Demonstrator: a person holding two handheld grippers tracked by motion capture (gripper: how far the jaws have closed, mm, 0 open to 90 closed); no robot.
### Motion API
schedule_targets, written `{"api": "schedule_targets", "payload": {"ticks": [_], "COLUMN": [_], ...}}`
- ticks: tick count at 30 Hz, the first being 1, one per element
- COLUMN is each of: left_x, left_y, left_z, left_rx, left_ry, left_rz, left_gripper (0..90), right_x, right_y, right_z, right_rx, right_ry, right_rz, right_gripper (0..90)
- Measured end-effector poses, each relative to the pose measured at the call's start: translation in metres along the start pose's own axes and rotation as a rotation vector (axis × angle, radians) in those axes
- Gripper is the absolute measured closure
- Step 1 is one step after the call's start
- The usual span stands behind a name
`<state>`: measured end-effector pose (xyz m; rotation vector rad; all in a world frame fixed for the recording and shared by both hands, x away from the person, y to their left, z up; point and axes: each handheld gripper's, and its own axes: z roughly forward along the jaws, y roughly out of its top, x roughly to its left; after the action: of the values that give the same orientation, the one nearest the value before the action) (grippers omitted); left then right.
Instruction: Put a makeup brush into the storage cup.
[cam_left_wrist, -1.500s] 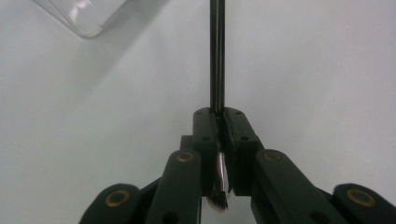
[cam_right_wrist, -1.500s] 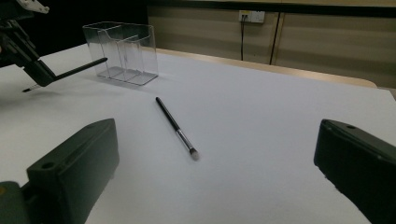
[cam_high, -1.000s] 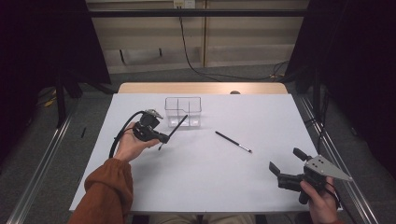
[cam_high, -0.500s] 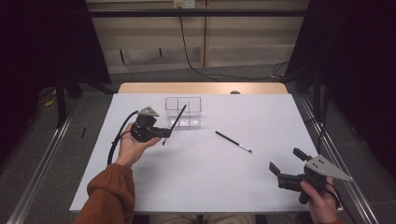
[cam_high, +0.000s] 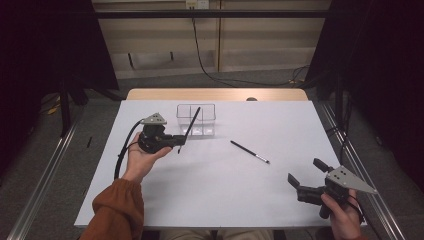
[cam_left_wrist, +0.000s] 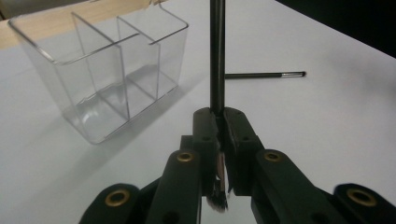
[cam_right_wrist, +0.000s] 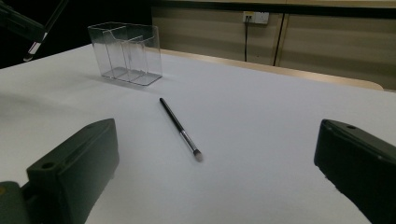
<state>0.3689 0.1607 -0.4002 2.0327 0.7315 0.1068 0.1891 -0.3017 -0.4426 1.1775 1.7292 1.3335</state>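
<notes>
My left gripper (cam_high: 179, 141) is shut on a thin black makeup brush (cam_high: 192, 121) near its bristle end. The handle slants up in front of a clear divided organizer (cam_high: 207, 107) at the table's back middle. In the left gripper view the jaws (cam_left_wrist: 219, 116) pinch the brush (cam_left_wrist: 216, 56), whose handle points upward, with the organizer (cam_left_wrist: 93, 70) to the left. A second black brush (cam_high: 249, 151) lies flat on the white table. My right gripper (cam_high: 304, 170) rests open at the front right, with nothing between its jaws, facing that brush (cam_right_wrist: 179, 127).
The white table (cam_high: 215, 200) ends in a wooden strip at the back. Cables run over the floor behind it, and dark curtains stand at both sides. In the right gripper view the organizer (cam_right_wrist: 126, 53) stands far left, with the held brush's tip (cam_right_wrist: 32, 46) beside it.
The left hand has turned under its gripper and the held brush has tipped more upright, its handle end rising in front of the organizer. The right gripper has kept still.
</notes>
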Motion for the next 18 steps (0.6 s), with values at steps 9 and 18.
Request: {"api": "schedule_targets", "payload": {"ticks": [9,18], "left_x": [-0.012,-0.023], "left_y": [-0.001,-0.005], "left_z": [-0.004,-0.010], "left_rx": [-0.038,-0.059], "left_ry": [-0.034,-0.070], "left_rz": [0.014,0.019], "left_gripper": [84.2,84.3], "right_x": [0.000,0.001], "right_y": [0.000,0.000], "right_z": [-0.001,-0.001], "right_rx": [-0.003,-0.003], "right_ry": [-0.001,0.003], "right_rz": [0.001,0.001], "right_gripper": [0.0,0.0]}}
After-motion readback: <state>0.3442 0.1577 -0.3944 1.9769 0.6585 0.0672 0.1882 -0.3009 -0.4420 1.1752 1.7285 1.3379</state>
